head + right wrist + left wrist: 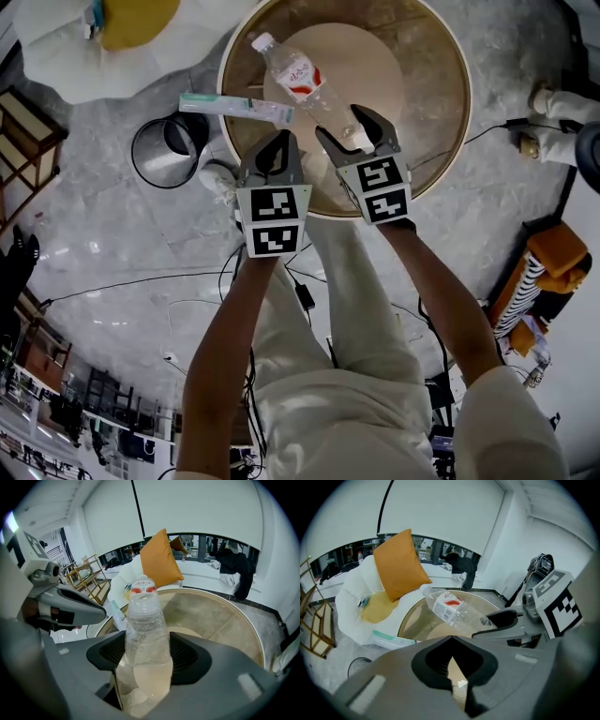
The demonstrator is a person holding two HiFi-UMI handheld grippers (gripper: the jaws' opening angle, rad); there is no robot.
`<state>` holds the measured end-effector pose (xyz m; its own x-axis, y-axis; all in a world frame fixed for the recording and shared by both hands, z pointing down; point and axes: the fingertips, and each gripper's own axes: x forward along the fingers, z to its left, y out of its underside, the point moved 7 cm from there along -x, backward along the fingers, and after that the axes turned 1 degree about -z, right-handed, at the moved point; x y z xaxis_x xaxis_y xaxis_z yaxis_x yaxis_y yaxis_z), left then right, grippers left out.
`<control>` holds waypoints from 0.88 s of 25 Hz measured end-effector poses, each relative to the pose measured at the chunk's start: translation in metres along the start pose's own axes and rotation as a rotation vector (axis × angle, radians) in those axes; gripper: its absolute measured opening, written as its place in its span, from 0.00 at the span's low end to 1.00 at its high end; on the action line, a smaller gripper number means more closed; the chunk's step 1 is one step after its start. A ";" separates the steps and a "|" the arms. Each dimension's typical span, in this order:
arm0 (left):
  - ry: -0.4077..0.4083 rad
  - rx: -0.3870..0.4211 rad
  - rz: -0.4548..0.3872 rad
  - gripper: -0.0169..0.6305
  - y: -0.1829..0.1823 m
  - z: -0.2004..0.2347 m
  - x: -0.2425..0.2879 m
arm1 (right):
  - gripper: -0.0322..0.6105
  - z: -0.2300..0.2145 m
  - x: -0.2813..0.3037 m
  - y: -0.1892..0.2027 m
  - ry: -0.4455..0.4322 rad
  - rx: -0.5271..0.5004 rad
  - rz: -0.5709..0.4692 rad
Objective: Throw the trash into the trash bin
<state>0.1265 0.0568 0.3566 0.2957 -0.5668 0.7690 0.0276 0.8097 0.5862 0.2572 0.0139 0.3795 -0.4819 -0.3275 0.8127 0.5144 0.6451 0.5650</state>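
Observation:
A clear plastic bottle (305, 80) with a red-and-white label lies slanted above the round beige table (431, 103). My right gripper (345, 127) is shut on its near end; in the right gripper view the bottle (145, 634) fills the gap between the jaws. My left gripper (277, 150) hangs beside it at the table's near edge, shut on nothing, with its jaws meeting (452, 667). The black round trash bin (155, 155) stands on the floor left of the table. A green-and-white packet (234, 106) lies over the table's left rim.
A white beanbag with an orange cushion (94, 47) sits beyond the bin. A wooden rack (23, 131) is at the far left. Cables run over the marble floor (141, 281). An orange object (553, 253) lies at the right.

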 end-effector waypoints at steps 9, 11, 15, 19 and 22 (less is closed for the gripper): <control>-0.037 -0.057 -0.017 0.03 0.007 0.032 -0.017 | 0.55 0.038 0.013 -0.013 -0.034 0.003 0.002; -0.041 -0.068 -0.020 0.03 0.016 0.052 -0.023 | 0.55 0.061 0.026 -0.016 -0.051 -0.012 0.009; -0.045 -0.087 -0.026 0.03 0.025 0.068 -0.030 | 0.55 0.084 0.034 -0.019 -0.094 -0.051 0.026; -0.051 -0.107 -0.028 0.03 0.026 0.072 -0.032 | 0.55 0.089 0.034 -0.025 -0.104 -0.072 0.031; -0.056 -0.127 -0.028 0.03 0.034 0.096 -0.042 | 0.55 0.110 0.046 -0.033 -0.107 -0.076 0.039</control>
<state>0.0237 0.0940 0.3686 0.2394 -0.5941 0.7680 0.1565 0.8042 0.5734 0.1398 0.0535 0.3825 -0.5313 -0.2247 0.8168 0.5849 0.6002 0.5456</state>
